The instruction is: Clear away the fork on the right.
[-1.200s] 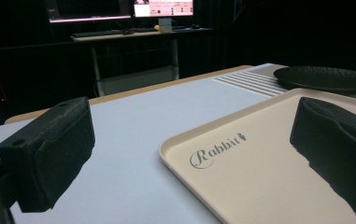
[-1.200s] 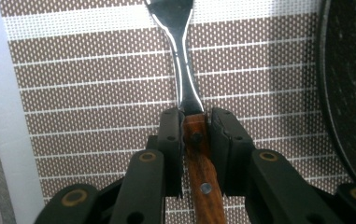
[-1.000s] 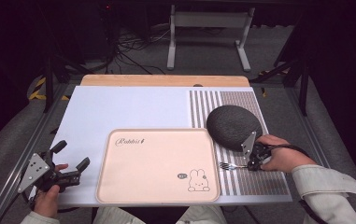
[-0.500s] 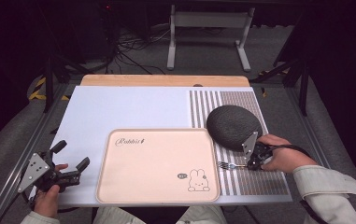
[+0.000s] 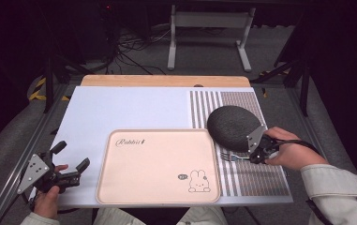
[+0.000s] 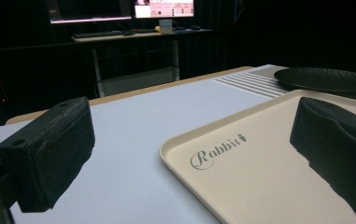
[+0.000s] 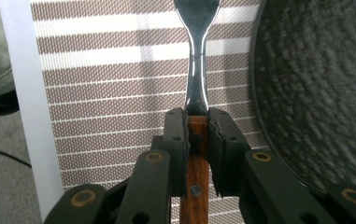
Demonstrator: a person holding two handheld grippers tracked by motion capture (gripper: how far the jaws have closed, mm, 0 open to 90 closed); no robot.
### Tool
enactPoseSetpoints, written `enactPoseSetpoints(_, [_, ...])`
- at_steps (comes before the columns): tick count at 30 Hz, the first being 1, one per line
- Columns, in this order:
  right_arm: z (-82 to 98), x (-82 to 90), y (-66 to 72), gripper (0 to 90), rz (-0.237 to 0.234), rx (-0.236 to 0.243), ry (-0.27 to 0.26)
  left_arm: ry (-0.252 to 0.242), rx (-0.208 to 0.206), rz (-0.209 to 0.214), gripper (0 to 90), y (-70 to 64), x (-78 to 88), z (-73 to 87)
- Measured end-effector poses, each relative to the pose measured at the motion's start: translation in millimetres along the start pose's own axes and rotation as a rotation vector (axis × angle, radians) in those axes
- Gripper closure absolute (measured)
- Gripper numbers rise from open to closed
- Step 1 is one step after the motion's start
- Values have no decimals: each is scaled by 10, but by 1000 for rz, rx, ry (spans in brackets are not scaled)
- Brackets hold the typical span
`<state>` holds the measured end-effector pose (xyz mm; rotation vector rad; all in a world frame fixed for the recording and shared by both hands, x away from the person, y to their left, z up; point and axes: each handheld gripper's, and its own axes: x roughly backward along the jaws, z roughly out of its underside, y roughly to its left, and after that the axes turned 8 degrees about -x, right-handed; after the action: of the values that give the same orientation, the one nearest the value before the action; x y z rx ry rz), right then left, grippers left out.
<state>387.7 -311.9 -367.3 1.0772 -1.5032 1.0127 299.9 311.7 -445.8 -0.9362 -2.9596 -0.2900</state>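
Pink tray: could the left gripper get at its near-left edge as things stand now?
Probably yes. The left gripper sits open just beside the pink tray, with bare white mat between them, and holds nothing.

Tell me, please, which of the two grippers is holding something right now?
The right gripper: its jaws clamp the wooden handle of a fork. The left gripper is open, nothing between its jaws.

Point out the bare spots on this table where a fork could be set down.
The pink tray is bare apart from its print. The white mat is free behind the tray, up to the wooden edge. The striped mat is open nearer the person; it is crowded by the dark plate, where the right tongs hold the fork.
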Motion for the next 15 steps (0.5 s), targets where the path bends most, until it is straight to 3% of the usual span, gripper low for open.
enactPoseSetpoints(2, [-17, 67, -16, 786, 15, -15, -17, -1, 0, 0, 8, -1, 0, -1])
enactPoseSetpoints(11, [-101, 225, -2, 786, 48, -4, -42, 0, 0, 0, 8, -1, -1, -1])
enactPoseSetpoints(15, [-180, 300, 23, 786, 34, -48, -64, -1, 1, 0, 8, 1, -1, 0])
